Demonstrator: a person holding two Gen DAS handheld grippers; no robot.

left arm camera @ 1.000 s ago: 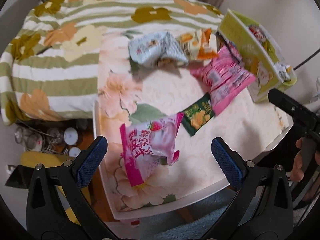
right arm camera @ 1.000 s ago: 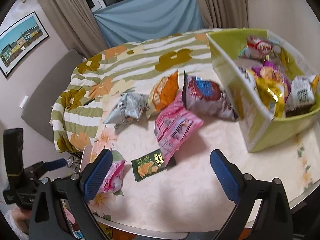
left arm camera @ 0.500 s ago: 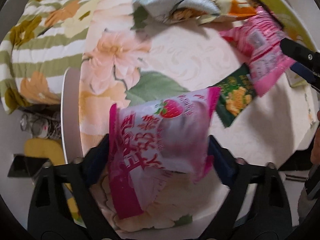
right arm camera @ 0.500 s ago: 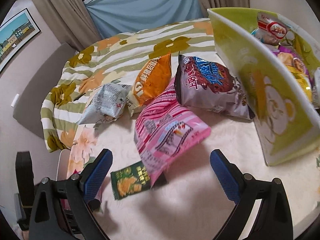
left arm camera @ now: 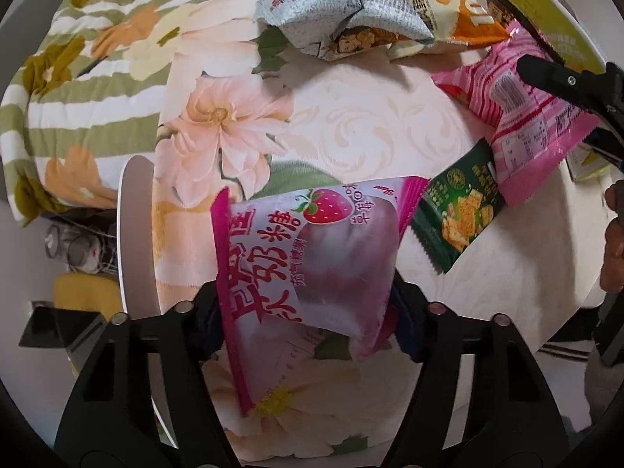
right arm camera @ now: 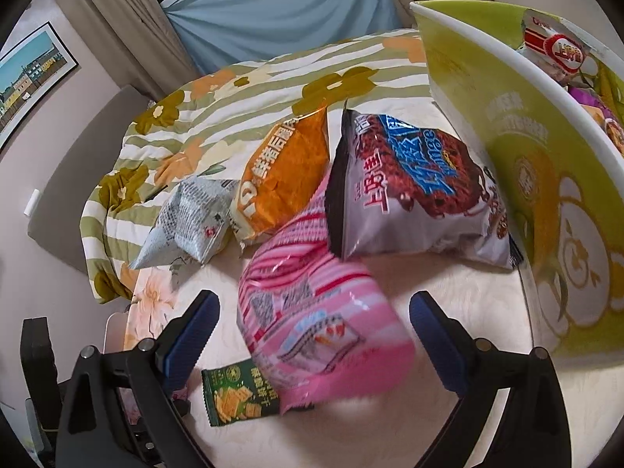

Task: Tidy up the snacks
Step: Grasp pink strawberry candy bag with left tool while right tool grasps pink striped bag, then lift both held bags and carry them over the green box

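My left gripper is shut on a pink strawberry marshmallow bag at the table's near left corner. My right gripper is open, its fingers either side of a pink striped snack bag that lies on the table; the same bag shows in the left wrist view. A small green cracker packet lies beside it, also in the left wrist view. A green snack box with several packets inside stands at the right.
A grey-white bag, an orange bag and a dark chocolate-snack bag lie behind the pink striped bag. The floral tablecloth hangs over the table's left edge. A striped quilt lies beyond.
My left gripper moved forward over the strawberry bag and shut on it. My right gripper moved forward and down until the pink striped bag lay between its open fingers.
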